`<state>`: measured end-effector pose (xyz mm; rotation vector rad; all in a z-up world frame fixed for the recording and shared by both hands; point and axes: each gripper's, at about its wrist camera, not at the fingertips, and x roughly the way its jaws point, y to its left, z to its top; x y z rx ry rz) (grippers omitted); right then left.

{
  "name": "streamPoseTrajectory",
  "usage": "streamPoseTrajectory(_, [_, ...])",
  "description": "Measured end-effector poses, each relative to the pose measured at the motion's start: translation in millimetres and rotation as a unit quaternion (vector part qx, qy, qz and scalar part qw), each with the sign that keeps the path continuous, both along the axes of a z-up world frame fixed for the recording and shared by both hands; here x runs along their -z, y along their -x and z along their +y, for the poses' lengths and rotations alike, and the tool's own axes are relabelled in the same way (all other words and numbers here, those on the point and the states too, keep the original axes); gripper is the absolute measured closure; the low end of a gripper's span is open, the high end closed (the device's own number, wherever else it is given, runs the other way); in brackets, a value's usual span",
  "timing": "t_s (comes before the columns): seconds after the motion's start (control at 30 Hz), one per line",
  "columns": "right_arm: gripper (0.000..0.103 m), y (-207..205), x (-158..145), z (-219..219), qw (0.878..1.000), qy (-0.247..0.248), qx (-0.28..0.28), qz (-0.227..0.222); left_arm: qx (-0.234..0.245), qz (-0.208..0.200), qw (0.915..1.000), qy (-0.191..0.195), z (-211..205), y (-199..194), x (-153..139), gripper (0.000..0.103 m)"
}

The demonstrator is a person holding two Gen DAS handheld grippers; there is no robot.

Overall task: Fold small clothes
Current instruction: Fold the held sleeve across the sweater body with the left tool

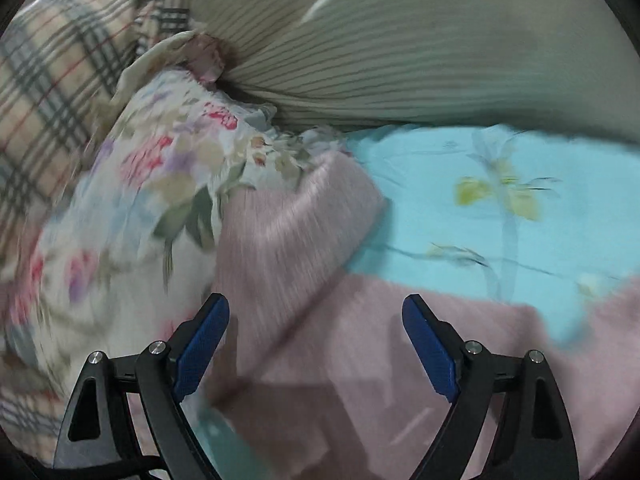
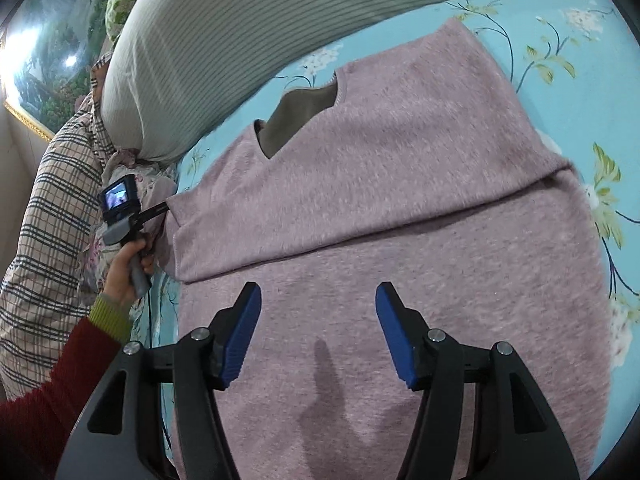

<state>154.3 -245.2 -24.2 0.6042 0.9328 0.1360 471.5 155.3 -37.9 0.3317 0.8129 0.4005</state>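
The landmark is the pink sweater [image 2: 400, 208], which lies on the blue floral sheet [image 2: 580, 32] with its neck opening toward the striped bolster [image 2: 224, 40]. One fold is already laid: a folded panel crosses the garment, its lower edge running from the left side up to the right.

Left of the sweater: the left gripper [image 1: 316, 320] sits at the garment's left edge, held in a hand [image 2: 126, 268] with a red sleeve. Its jaws stand wide apart with nothing between the pads; pink cloth lies beneath them. A floral cloth [image 1: 132, 200] and a plaid pillow [image 2: 48, 216] crowd this edge.

Over the sweater's lower middle: the right gripper [image 2: 318, 320] hovers with jaws parted and empty, casting a shadow on the knit.

Risks, as judged:
- The left view is blurred, which suggests fast travel; a hasty close could catch the floral cloth together with the sweater edge.
- A pinch through both layers would drag the laid fold askew.
- The knit looks soft and thick; a shallow bite may slip.
- A grab at mid-panel rather than at a corner would bunch the cloth.
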Motion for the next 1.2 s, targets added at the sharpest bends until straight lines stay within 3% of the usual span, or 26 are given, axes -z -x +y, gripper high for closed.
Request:
streamPoseTrajectory(0.1, [0.042, -2, 2, -1, 1.0, 0.003, 0.001, 0.002, -0.02, 0.019, 0.9995, -0.013, 17, -31, 14, 0.014])
streamPoseTrajectory(0.13, [0.042, -2, 3, -1, 1.0, 0.005, 0.001, 0.003, -0.024, 0.022, 0.9994, -0.012, 21, -37, 16, 0.026])
streamPoseTrajectory(0.17, [0.042, -2, 3, 0, 1.0, 0.005, 0.001, 0.002, -0.027, 0.023, 0.9994, -0.006, 28, -43, 17, 0.054])
streamPoseTrajectory(0.2, [0.042, -3, 3, 0, 1.0, 0.006, -0.001, 0.001, -0.026, 0.027, 0.9992, 0.011, 34, -45, 17, 0.073])
streamPoseTrajectory(0.23, [0.042, -2, 3, 2, 1.0, 0.006, -0.002, 0.0, -0.019, 0.032, 0.9982, 0.047, 41, -45, 14, 0.098])
streamPoseTrajectory(0.4, [0.042, 4, 2, 6, 1.0, -0.002, -0.003, -0.012, 0.025, -0.035, 0.9871, 0.154, 53, -6, -33, 0.099])
streamPoseTrajectory(0.53, [0.042, 13, -2, 5, 1.0, -0.007, 0.0, -0.022, 0.099, -0.072, 0.9638, 0.237, 35, 53, -76, 0.099])
streamPoseTrajectory(0.73, [0.042, 31, -11, -12, 0.999, -0.012, 0.02, -0.034, 0.208, -0.084, 0.9279, 0.298, -49, 132, -107, 0.099])
streamPoseTrajectory(0.87, [0.042, 42, -15, -29, 0.998, -0.012, 0.038, -0.039, 0.269, -0.056, 0.9041, 0.327, -126, 157, -101, 0.098])
streamPoseTrajectory(1.0, [0.042, 52, -13, -48, 0.997, -0.015, 0.059, -0.04, 0.313, -0.013, 0.8902, 0.331, -204, 166, -81, 0.098])
streamPoseTrajectory(1.07, [0.042, 55, -11, -57, 0.997, -0.017, 0.07, -0.037, 0.333, 0.008, 0.8858, 0.323, -248, 170, -66, 0.098])
streamPoseTrajectory(1.2, [0.042, 58, -7, -70, 0.996, -0.02, 0.085, -0.034, 0.34, 0.045, 0.888, 0.306, -303, 164, -33, 0.098])
